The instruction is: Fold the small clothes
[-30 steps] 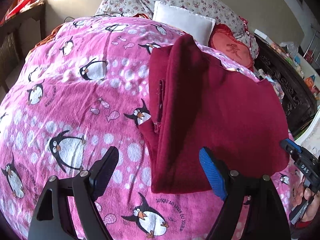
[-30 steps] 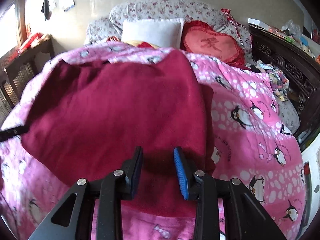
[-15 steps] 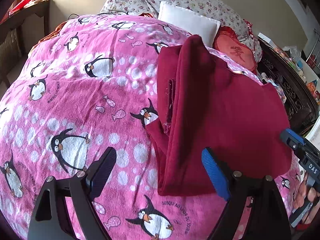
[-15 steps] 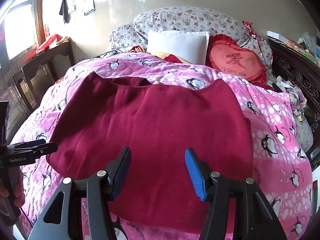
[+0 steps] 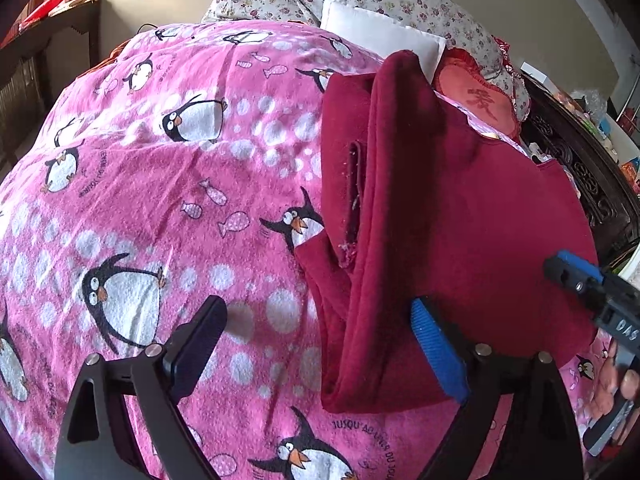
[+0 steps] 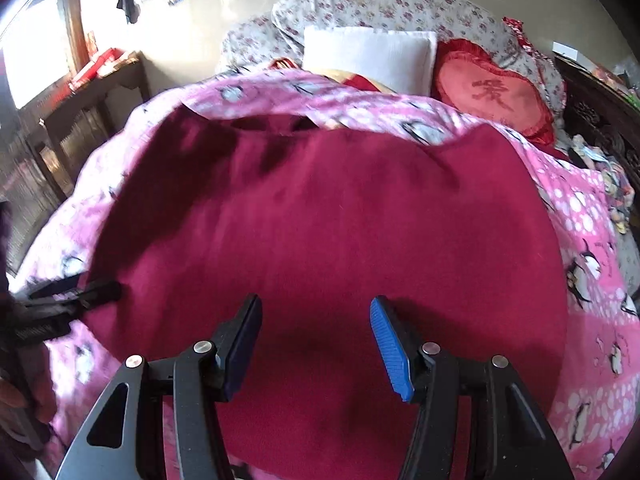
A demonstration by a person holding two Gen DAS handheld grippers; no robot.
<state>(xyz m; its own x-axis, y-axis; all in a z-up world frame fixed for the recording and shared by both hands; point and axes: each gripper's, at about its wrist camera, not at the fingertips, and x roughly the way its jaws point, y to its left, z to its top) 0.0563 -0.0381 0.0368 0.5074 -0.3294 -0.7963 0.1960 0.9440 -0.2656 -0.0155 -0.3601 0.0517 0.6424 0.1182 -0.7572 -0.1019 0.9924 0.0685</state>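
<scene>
Garment (image 5: 460,208) flat on bed (image 5: 160,200), neckline toward pillows, long axis across; both tools (image 5: 320,344) (image 6: 316,344) spread, holding nothing.

Daylight from a window (image 6: 36,52) left of the white pillow (image 6: 368,58), bright glare on the wall beside it, soft shadows on the maroon garment (image 6: 340,216), motion blur in the right wrist view, fisheye bending, dark vignetted corners

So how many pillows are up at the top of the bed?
4: a small flowery pillow at the back left, a big flowery pillow beside it, a white pillow in front, and a red heart cushion on the right. More may hide behind.
</scene>
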